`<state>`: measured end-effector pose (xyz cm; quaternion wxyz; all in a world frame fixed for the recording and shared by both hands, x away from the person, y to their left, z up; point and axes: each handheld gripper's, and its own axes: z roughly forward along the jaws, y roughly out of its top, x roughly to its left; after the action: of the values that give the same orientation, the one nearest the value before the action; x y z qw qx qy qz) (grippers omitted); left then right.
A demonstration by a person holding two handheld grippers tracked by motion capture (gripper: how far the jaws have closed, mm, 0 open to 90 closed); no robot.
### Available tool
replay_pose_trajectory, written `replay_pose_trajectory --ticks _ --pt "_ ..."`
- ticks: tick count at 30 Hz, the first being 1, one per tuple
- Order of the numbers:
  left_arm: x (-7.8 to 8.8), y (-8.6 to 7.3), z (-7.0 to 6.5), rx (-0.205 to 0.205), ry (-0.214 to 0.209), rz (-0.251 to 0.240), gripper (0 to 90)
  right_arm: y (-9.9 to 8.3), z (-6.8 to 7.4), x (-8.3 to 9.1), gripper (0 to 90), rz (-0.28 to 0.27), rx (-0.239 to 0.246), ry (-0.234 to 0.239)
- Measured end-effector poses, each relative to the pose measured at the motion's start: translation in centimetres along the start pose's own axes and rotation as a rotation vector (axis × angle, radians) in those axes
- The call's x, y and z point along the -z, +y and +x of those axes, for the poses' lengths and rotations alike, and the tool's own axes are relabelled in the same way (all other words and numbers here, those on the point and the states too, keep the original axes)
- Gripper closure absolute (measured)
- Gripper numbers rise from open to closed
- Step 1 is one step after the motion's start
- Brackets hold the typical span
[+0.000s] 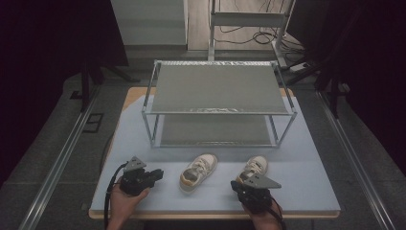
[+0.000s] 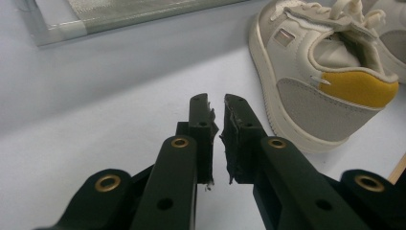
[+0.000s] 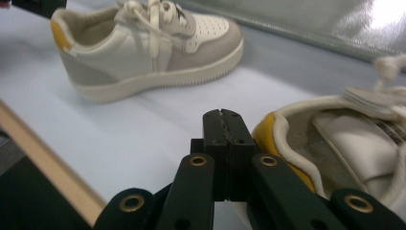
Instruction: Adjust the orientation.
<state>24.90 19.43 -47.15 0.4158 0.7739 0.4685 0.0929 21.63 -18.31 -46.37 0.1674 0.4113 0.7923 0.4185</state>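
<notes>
Two cream and grey sneakers with yellow heel tabs stand on the pale blue table top. The left sneaker (image 1: 197, 172) (image 2: 325, 72) (image 3: 148, 48) is upright, a little right of my left gripper (image 1: 159, 173) (image 2: 216, 103). That gripper rests low over the table, its jaws shut with a hair of a gap and nothing between them. The right sneaker (image 1: 253, 167) (image 3: 344, 143) has its heel just beside my right gripper (image 1: 234, 183) (image 3: 223, 117). Its jaws are pressed together empty, to the left of the yellow heel tab in the right gripper view.
A two-shelf metal rack (image 1: 220, 103) with grey shelves stands behind the sneakers, mid-table. The wooden front edge of the table (image 3: 43, 167) runs close under both hands. Bare blue surface (image 1: 297, 167) lies to either side of the sneakers.
</notes>
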Motion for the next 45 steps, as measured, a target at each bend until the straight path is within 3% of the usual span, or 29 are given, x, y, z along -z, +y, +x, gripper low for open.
replay_pose_trajectory --ticks 6,9,12,14,30,37,42,45 --pt "-0.1 0.0 0.0 -0.002 -0.002 0.003 81.7 -0.8 -0.5 1.3 89.7 0.022 0.004 -0.012" --pt "-0.1 0.0 0.0 0.0 -0.004 0.006 81.7 -1.3 -1.1 2.1 89.7 0.005 -0.01 -0.007" --pt "-0.1 0.1 0.0 -0.004 -0.008 0.006 81.7 -1.6 -1.6 2.7 89.7 0.014 -0.005 -0.045" --pt "-0.2 0.2 0.0 -0.004 -0.009 0.006 81.6 -1.9 -2.1 3.2 89.7 0.007 -0.031 -0.024" --pt "-0.8 0.5 0.0 -0.011 -0.023 0.017 81.5 -2.9 -4.3 5.1 89.7 0.014 -0.06 -0.052" --pt "-1.0 0.6 -0.1 -0.016 -0.028 0.018 81.5 -3.5 -6.3 6.2 89.8 0.008 -0.097 -0.109" --pt "-1.1 0.6 -0.1 -0.015 -0.028 0.022 81.5 -3.9 -7.8 6.8 89.8 -0.001 -0.122 -0.127" --pt "-1.0 0.6 -0.1 -0.017 -0.028 0.02 81.4 -4.1 -8.5 7.1 89.8 -0.007 -0.135 -0.115"
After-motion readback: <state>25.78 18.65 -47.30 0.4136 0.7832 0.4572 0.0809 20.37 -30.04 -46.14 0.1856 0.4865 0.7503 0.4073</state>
